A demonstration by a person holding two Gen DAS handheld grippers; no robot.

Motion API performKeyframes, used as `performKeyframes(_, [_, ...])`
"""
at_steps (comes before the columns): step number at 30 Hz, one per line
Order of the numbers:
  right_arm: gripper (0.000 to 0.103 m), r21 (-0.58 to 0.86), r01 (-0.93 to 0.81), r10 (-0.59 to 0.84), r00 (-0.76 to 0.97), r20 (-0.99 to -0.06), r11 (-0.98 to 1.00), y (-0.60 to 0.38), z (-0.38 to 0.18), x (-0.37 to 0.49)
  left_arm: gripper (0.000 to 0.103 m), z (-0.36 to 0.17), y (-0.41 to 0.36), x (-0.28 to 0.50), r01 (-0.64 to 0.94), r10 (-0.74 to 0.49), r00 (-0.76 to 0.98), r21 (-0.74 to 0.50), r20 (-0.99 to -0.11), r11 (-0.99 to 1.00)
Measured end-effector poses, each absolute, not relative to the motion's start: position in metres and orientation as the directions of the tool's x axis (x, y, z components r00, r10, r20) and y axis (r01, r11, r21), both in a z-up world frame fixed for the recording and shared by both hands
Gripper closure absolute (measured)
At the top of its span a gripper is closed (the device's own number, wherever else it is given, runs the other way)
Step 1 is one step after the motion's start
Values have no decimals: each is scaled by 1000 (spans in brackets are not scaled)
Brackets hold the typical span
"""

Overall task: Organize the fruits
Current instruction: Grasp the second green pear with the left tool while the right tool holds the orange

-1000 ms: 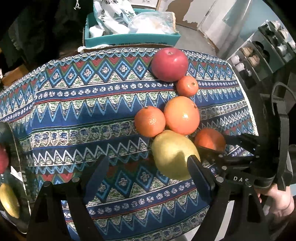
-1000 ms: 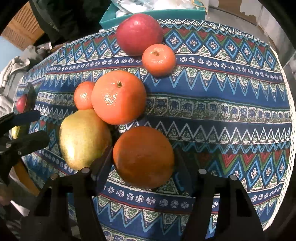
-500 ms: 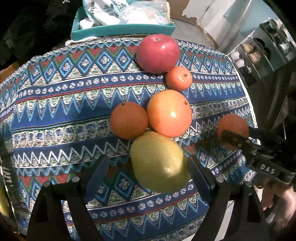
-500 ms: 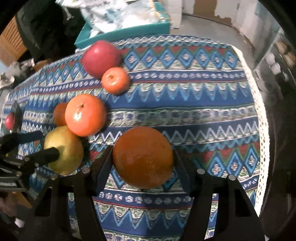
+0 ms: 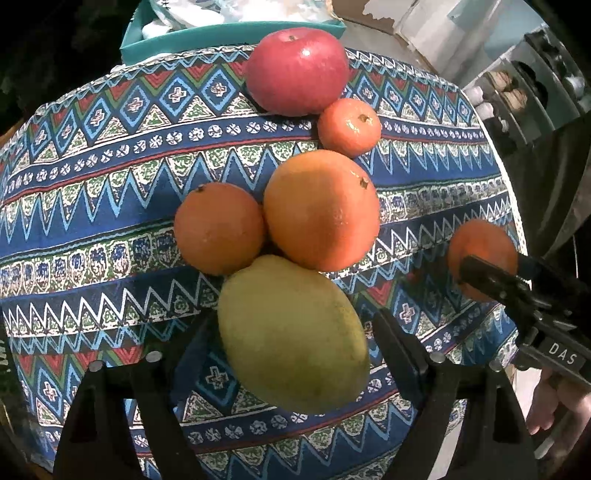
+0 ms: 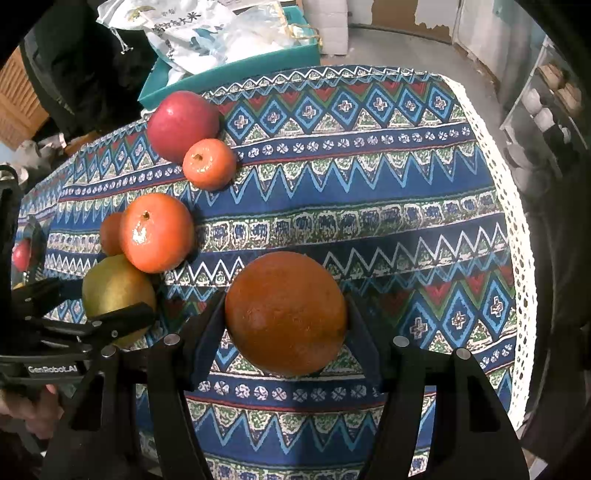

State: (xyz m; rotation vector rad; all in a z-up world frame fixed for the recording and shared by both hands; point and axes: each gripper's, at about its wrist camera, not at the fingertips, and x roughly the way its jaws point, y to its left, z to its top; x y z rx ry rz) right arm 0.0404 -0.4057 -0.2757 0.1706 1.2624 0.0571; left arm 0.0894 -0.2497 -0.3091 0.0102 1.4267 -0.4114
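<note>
Right tongs (image 6: 286, 317) are clamped on an orange (image 6: 286, 314) above the patterned bench (image 6: 369, 221); left tongs (image 5: 291, 332), just narrowed, are set around a yellow-green mango (image 5: 293, 334), contact unclear.

You were working in what looked like a lived-in home: a table under a patterned blue tablecloth (image 6: 369, 177) with a lace edge, a teal box (image 6: 236, 74) stuffed with plastic bags (image 6: 207, 33) behind it, a shelf rack (image 6: 546, 110) of small jars to one side, and peeling paint on the wall (image 6: 406, 14).
</note>
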Motion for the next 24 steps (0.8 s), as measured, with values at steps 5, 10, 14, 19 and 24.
performKeyframes(5, [39, 160, 49, 138, 300, -944, 986, -406, -278, 40, 29, -315, -251, 89, 301, -268, 97, -228, -959, 926])
performKeyframes(10, [39, 158, 47, 137, 300, -944, 986, -406, -278, 41, 30, -313, -247, 85, 329, -267, 114, -217, -957, 919])
performKeyframes(14, [39, 159, 36, 140, 309, -941, 987, -402, -276, 42, 30, -311, -241, 74, 349, -262, 125, -204, -957, 915])
performKeyframes(19, [39, 153, 17, 140, 327, -935, 988, -395, -268, 43, 30, -304, -230, 63, 372, -234, 155, -163, -960, 914])
performKeyframes(24, [39, 155, -1, 146, 349, -926, 988, -388, -257, 43, 30, -288, -214, 59, 370, -236, 185, -154, -954, 916])
